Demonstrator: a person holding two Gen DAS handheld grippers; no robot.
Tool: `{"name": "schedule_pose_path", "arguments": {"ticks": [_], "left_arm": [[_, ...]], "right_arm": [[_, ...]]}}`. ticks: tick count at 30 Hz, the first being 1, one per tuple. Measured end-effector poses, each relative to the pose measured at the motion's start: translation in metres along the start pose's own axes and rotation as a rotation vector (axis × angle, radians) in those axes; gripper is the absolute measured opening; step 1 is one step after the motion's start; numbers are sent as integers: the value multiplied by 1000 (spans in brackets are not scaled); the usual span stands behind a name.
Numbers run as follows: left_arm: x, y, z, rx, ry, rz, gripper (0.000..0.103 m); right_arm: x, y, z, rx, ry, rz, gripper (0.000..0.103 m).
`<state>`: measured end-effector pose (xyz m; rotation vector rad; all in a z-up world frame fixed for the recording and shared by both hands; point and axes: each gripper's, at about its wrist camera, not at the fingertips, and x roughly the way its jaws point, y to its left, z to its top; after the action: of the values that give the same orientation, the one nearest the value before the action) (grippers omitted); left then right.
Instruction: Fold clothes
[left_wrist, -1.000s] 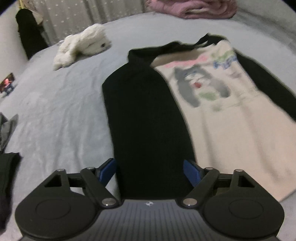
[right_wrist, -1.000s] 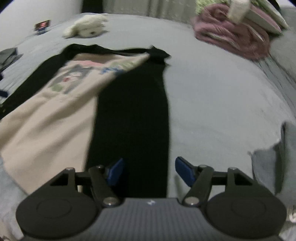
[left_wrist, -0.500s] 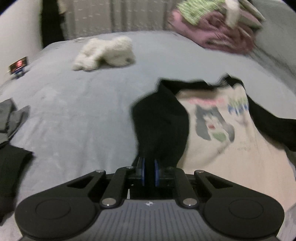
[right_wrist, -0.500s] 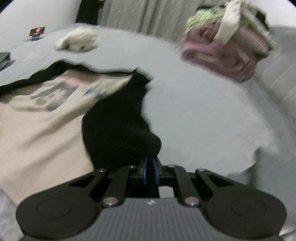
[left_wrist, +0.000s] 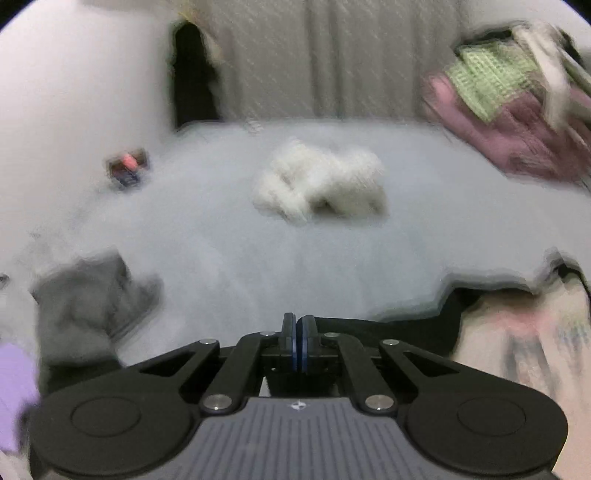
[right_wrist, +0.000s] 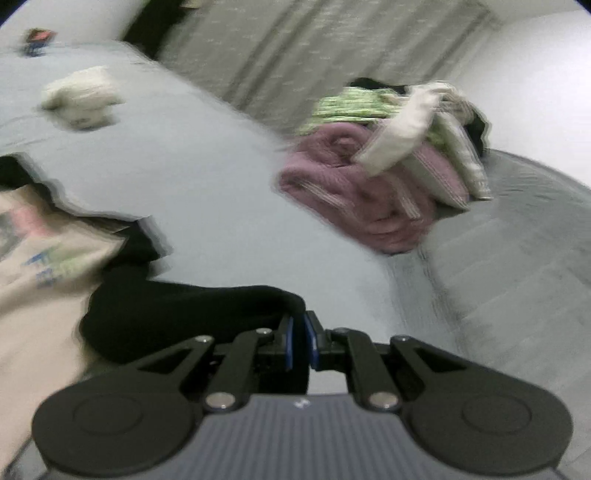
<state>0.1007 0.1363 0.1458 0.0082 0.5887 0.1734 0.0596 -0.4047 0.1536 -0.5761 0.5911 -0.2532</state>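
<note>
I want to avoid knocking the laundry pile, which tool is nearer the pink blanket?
Right. The right tool has the pink blanket just ahead; from the left tool it lies far off to the right.

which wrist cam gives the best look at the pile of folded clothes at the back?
Right wrist. The pile of folded clothes sits near mid-frame there, whole, with pink, green and cream layers distinguishable despite blur. In the left wrist view the pile is pushed into the top right corner, cut by the frame edge and more smeared.

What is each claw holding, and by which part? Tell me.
Left claw: pinches the shirt's black sleeve. Right claw: pinches the other black sleeve. Exact spot hidden.
</note>
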Motion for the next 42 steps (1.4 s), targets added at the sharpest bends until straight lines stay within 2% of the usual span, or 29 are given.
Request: {"name": "schedule_pose_path", "arguments": {"ticks": [2, 3, 4, 6, 7, 8, 9, 10, 14, 17, 19, 21, 24, 27, 31, 34, 37, 38, 39, 40, 41, 42], "left_arm": [[25, 15, 27, -90, -45, 31, 4], [41, 23, 39, -132, -60, 35, 5], [55, 26, 44, -141, -42, 57, 10], [72, 30, 46, -153, -5, 107, 23], [76, 31, 45, -163, 8, 132, 26], [74, 31, 39, -169, 5, 103, 33], [72, 31, 33, -175, 0, 67, 39], [70, 29, 26, -171, 11, 42, 41], [51, 11, -15, -154, 104, -59, 42], [33, -2, -52, -154, 219, -180, 46], [22, -14, -70, -125, 300, -231, 47], [4, -20, -89, -119, 343, -268, 56], [-13, -25, -112, -101, 401, -324, 60], [-25, -27, -137, -90, 431, -311, 60], [-35, -24, -160, -136, 459, -319, 60], [-40, -26, -166, -123, 409, -329, 61], [-35, -30, -171, -98, 404, -330, 60], [-35, -32, -172, -88, 408, -334, 57], [-36, -35, -172, -70, 409, -334, 33], [-38, -36, -171, -62, 416, -340, 14], [-40, -36, -170, -56, 423, -346, 5], [-42, -33, -169, -72, 428, -348, 5]], "right_arm": [[36, -27, 7, 59, 25, -153, 8], [57, -40, 7, 119, 59, -208, 11], [78, -53, 3, 210, 114, -231, 13], [112, -61, -9, 314, 248, -266, 30], [116, -57, -15, 323, 258, -269, 36], [114, -50, -21, 332, 236, -255, 49], [112, -43, -27, 332, 220, -220, 54], [110, -33, -33, 316, 216, -167, 54], [97, 1, -50, 308, 228, -11, 54], [71, 17, -59, 412, 234, 185, 56], [47, 33, -64, 452, 240, 303, 57], [24, 48, -69, 491, 245, 421, 60], [-13, 70, -82, 533, 265, 579, 60], [-49, 85, -107, 588, 311, 669, 57], [-89, 91, -144, 659, 346, 693, 50], [-115, 92, -160, 674, 348, 714, 46], [-122, 108, -172, 680, 385, 748, 44], [-122, 116, -175, 684, 402, 758, 40], [-123, 123, -177, 676, 405, 761, 34], [-127, 128, -177, 653, 393, 756, 32], [-131, 133, -177, 631, 380, 751, 24], [-134, 138, -177, 609, 367, 746, 14]]}}
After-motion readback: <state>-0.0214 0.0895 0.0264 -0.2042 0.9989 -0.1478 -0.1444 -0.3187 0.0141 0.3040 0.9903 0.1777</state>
